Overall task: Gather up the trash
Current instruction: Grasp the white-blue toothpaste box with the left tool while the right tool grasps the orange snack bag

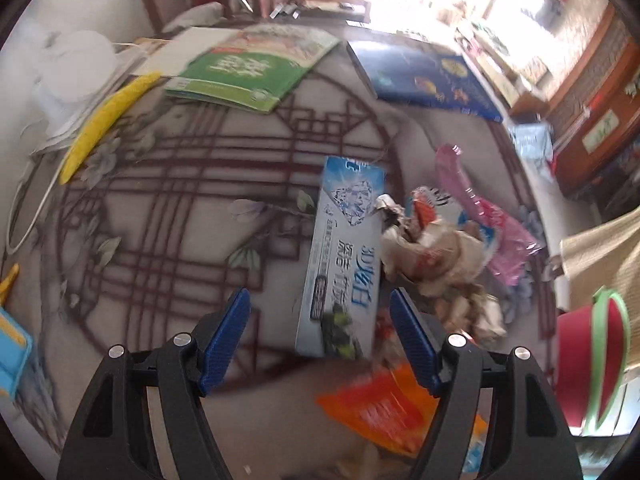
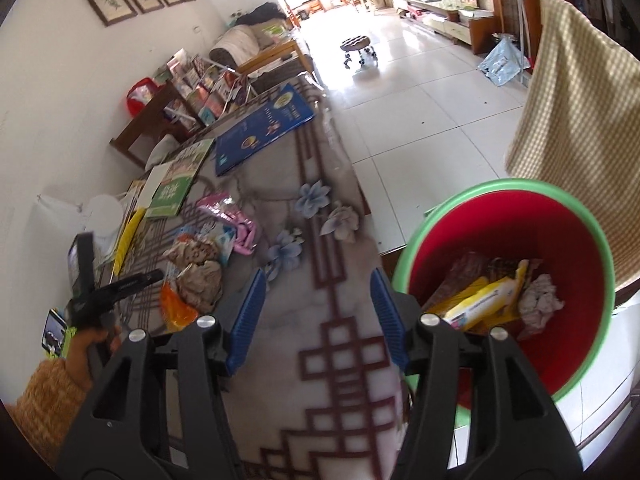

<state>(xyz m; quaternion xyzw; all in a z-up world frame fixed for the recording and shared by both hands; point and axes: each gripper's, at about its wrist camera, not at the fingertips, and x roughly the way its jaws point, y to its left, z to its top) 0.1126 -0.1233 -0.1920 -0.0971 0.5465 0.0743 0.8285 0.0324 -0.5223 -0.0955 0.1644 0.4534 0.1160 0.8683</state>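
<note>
My left gripper [image 1: 320,296] is open and points down at the patterned tablecloth [image 1: 180,208]. The near end of a pale blue toothpaste box [image 1: 344,248] lies between its fingers, and the pads are clear of it. Right of the box lie crumpled brown paper [image 1: 432,256], a pink wrapper [image 1: 480,208] and an orange wrapper [image 1: 384,408]. My right gripper [image 2: 318,280] is open and holds nothing, over the table's edge beside the red bin with a green rim [image 2: 560,216]. A yellow box [image 2: 484,300] and a crumpled tissue [image 2: 540,300] lie in the bin.
A green book [image 1: 248,68], a blue book [image 1: 432,80] and a yellow strip [image 1: 104,120] lie at the far side of the table. A checked cloth [image 2: 576,120] hangs beside the bin. A hand [image 2: 92,344] in an orange sleeve holds the left gripper. Tiled floor [image 2: 420,92] lies beyond.
</note>
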